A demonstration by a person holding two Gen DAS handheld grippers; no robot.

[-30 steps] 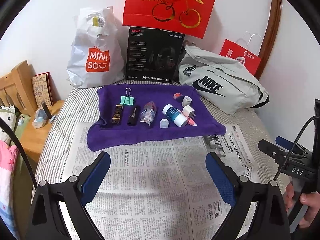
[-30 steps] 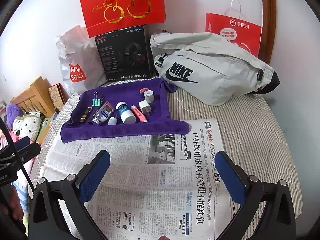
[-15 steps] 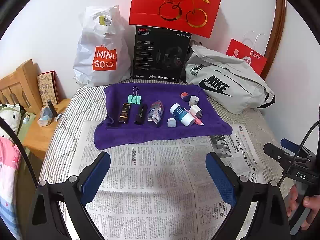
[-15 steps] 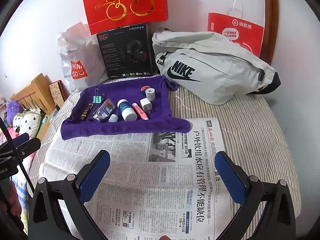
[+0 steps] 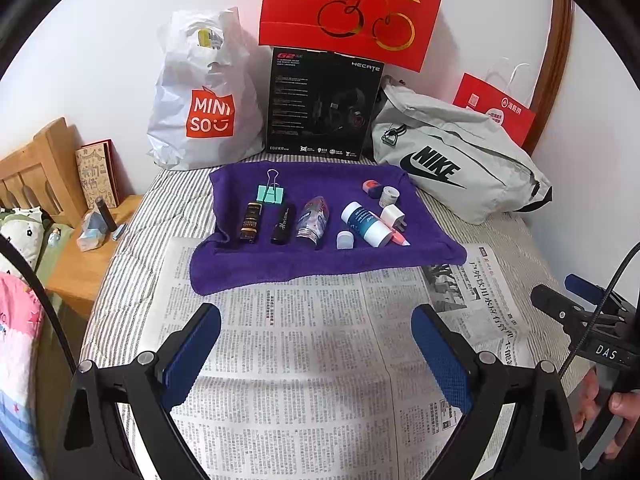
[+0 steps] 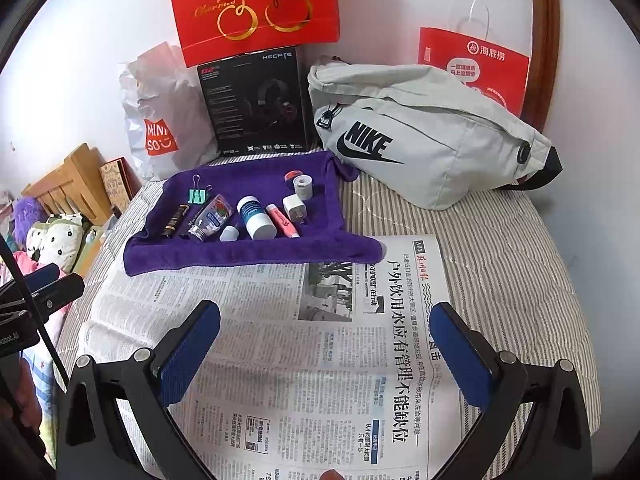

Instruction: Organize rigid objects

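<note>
A purple towel (image 5: 320, 264) (image 6: 240, 254) lies on the bed with several small items on it: a green binder clip (image 5: 271, 193) (image 6: 197, 196), a gold-black tube (image 5: 251, 222), a black tube (image 5: 282, 224), a clear bottle (image 5: 313, 221) (image 6: 211, 219), a white cap (image 5: 345, 239), a blue-white bottle (image 5: 366, 224) (image 6: 256, 217), a white plug (image 5: 393, 216) (image 6: 295, 208) and a pink stick (image 6: 282, 220). My left gripper (image 5: 316, 350) hovers open over the newspaper (image 5: 304, 360), short of the towel. My right gripper (image 6: 325, 350) is open too, above the newspaper (image 6: 320, 340).
Against the wall stand a white Miniso bag (image 5: 200, 96), a black headset box (image 5: 322, 104), a red gift bag (image 5: 352, 8) and a grey Nike bag (image 5: 456, 160). A wooden nightstand (image 5: 76, 264) is left of the bed. A hand (image 5: 604, 412) holds the right gripper.
Both grippers drew back a little and tilted up, so the towel and its items sit lower in the left wrist view. Jaws stayed open; nothing was grasped.
</note>
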